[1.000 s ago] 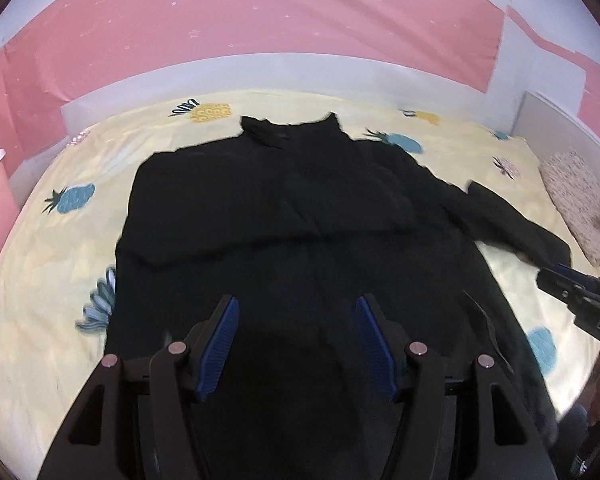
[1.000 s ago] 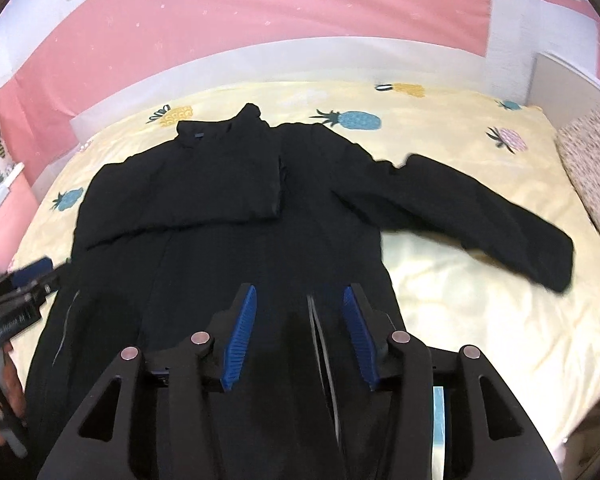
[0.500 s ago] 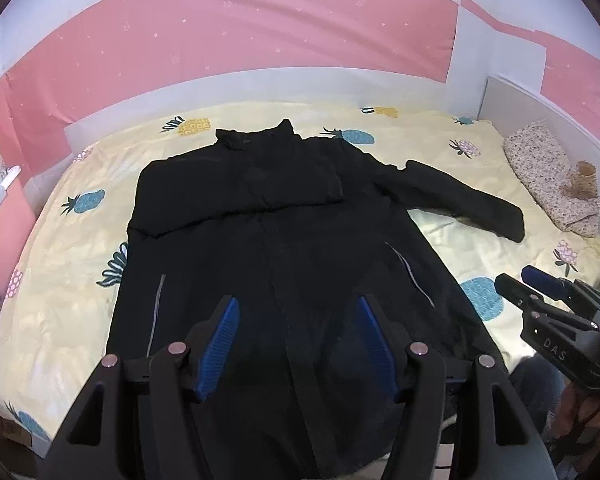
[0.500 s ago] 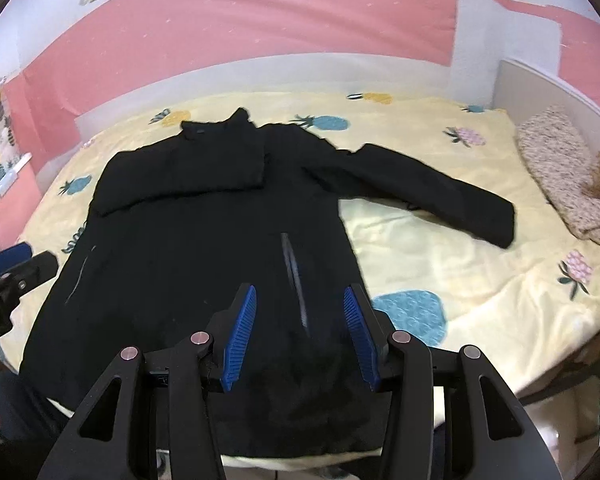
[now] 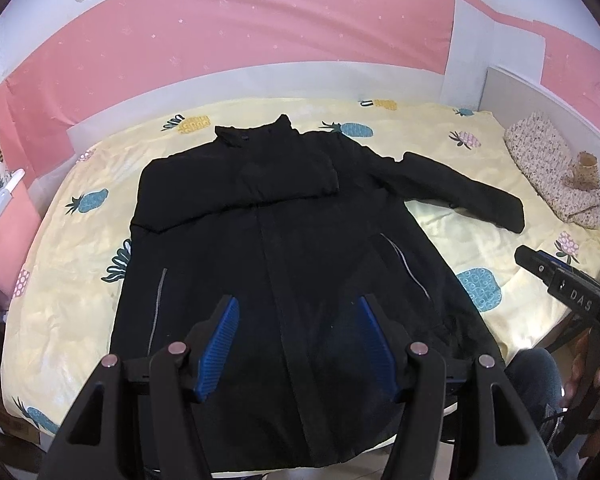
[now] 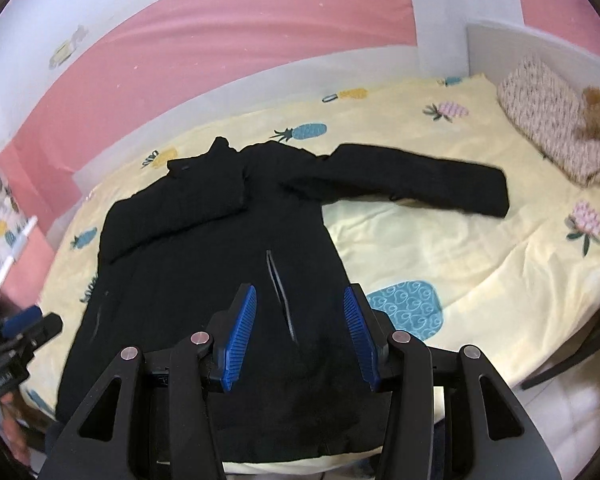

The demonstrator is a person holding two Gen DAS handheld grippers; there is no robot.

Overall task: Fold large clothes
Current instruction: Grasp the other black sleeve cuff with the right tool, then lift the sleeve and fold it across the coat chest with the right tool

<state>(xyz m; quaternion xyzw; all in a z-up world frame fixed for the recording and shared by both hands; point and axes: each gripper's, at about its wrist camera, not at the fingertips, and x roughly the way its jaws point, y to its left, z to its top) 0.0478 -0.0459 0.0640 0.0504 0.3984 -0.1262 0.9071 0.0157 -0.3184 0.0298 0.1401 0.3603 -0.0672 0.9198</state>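
Folding looks barely begun. One sleeve (image 5: pixel 236 188) of the black coat (image 5: pixel 300 264) already lies across the chest, its cuff ending near the middle of the front, just below the collar (image 5: pixel 256 134). The other sleeve (image 6: pixel 420 182) is not yet folded: it stretches out over the bare sheet toward the pillow (image 6: pixel 556 140) at the right end of the bed (image 5: pixel 480 208). The body is not doubled over either, so by my reckoning that sleeve, probably the sides, and the lengthwise fold are all left to do.

The coat lies flat, front up, closed down the middle, on the pineapple-print sheet, taking up the middle and left part of the bed. Its long axis runs from the near edge of the bed to the far edge by the wall. The collar points to the far edge and the pink wall (image 5: pixel 260 40); the hem (image 5: pixel 300 452) reaches the near edge and seems to hang slightly over it. The free sleeve runs roughly along the bed's length, at an angle to the body.

The left gripper (image 5: pixel 298 344) hovers above the hem with its blue pads spread wide and nothing between them. The right gripper (image 6: pixel 302 340) is likewise spread and empty, above the right side of the lower coat near a pocket zip (image 6: pixel 280 296). Neither touches the cloth, as far as I can tell.
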